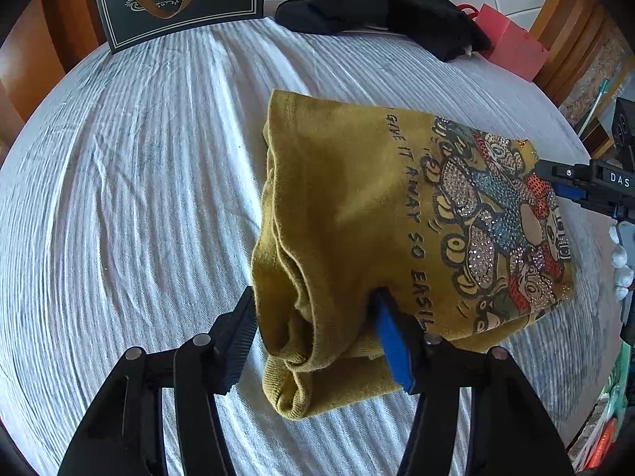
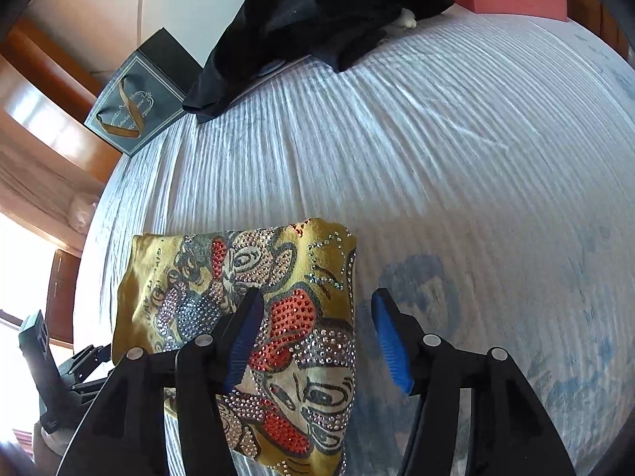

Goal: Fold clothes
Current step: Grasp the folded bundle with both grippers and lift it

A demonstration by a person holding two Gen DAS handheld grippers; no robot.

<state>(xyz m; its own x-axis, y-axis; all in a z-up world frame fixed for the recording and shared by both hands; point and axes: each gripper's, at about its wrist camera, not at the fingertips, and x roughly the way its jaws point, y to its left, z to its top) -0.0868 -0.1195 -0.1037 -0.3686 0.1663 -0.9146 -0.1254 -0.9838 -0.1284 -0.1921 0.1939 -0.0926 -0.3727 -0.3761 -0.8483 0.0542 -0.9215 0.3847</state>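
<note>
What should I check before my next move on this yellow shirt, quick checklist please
1. Shirt folded into a compact stack on the bed: ok, print side up.
2. Left gripper around the shirt's near corner: ok, jaws open either side of the layered edge, not yet closed.
3. Right gripper placed on the shirt: not ok, open, with only its left finger over the cloth; the right finger is over bare sheet.
4. Layers aligned at the left corner: not ok, the edges bulge and curl.
5. Space on the sheet around the shirt: ok; the black garment and gift bags sit far back.
6. Underside fold tidy: cannot tell.
</note>
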